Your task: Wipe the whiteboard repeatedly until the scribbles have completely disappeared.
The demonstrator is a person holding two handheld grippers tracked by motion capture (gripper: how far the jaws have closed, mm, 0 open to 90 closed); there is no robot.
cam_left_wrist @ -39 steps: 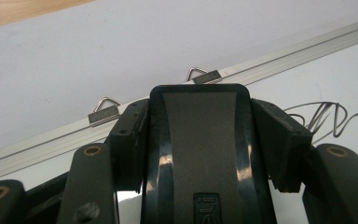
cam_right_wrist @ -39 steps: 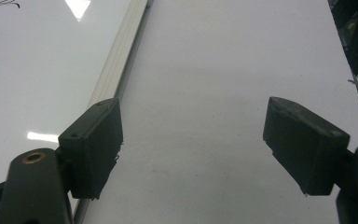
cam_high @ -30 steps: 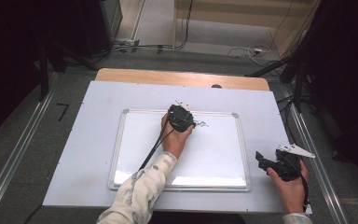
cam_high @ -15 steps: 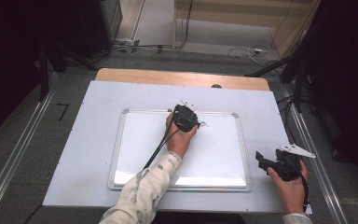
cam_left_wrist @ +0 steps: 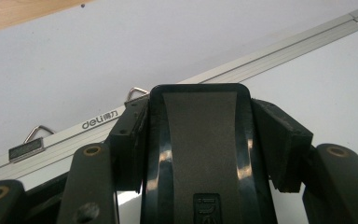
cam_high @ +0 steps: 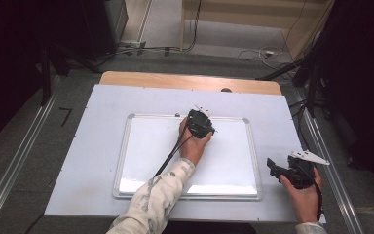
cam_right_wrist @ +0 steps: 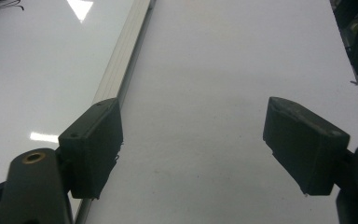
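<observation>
L gripper point(cam_left_wrist: 200, 154) is clamped on a black eraser point(cam_left_wrist: 199, 140), sitting at the top edge of the whiteboard point(cam_high: 151, 146), near the frame w/ the logo point(cam_left_wrist: 100, 119) and hanging hooks point(cam_left_wrist: 136, 91). R gripper point(cam_right_wrist: 200, 154) has jaws spread wide, holding nothing, parked on the table cover point(cam_high: 97, 107) just off the board's right frame. Progress, my read: wiping looks mostly done, since the board surface in the high view looks clean. One small dark scribble point(cam_right_wrist: 9, 5) sits at the far corner in the right gripper view, so prob that bit is left. Can't tell if anything remains under the eraser.
</observation>
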